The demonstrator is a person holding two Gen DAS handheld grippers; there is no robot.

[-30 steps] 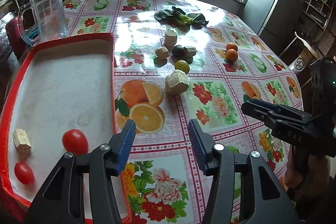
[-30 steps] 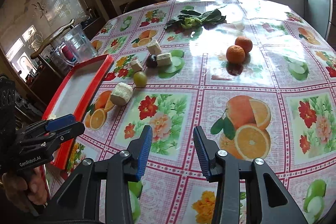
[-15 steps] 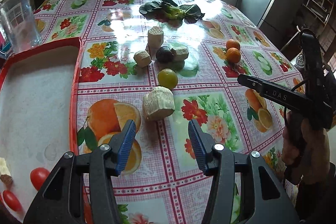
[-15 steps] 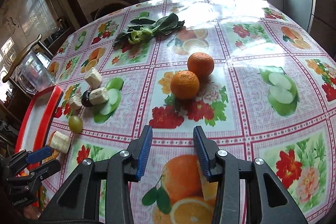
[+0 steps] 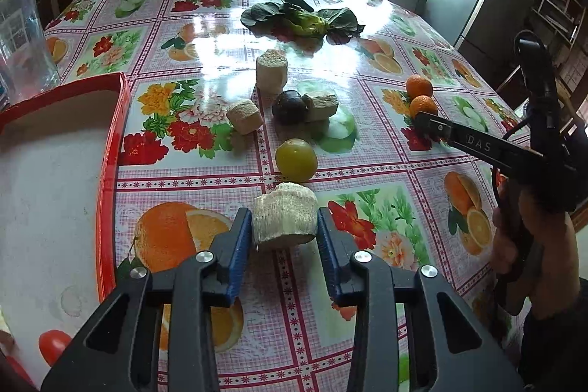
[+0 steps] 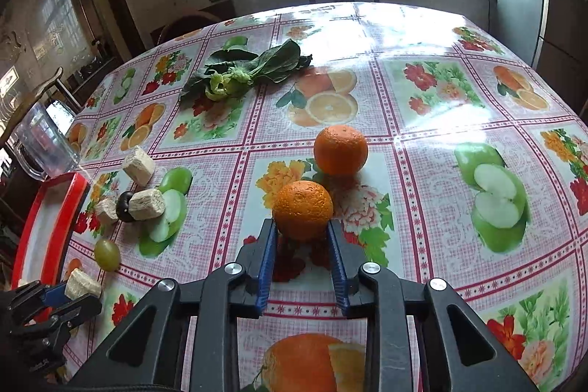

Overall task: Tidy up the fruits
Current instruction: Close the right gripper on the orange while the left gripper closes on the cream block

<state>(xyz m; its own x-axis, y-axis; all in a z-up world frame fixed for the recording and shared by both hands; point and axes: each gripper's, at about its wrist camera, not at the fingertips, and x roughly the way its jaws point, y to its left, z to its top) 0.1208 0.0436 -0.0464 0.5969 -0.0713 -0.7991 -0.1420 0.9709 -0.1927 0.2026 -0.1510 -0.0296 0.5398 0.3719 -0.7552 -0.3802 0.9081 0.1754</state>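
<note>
Jaws on my left gripper sit either side of a pale fibrous chunk, blue pads touching or nearly touching its sides; I can't tell if it's gripped. Chunk rests on the tabletop, just right of the red tray. Right gripper has its jaws flanking the near orange, pads right against its lower sides; firm squeeze or not, I can't tell. Orange sits on the tabletop, second orange just behind it, apart.

Outward from my left side: yellow-green round fruit just beyond the chunk, then a dark round fruit touching a pale block, another small block to its left, taller pale piece behind. Leafy greens farther back. Tray holds a red tomato at its near corner. Clear plastic jug stands beyond the tray's far edge. In the left wrist view the right gripper reaches the two oranges at the right side of the tabletop.
</note>
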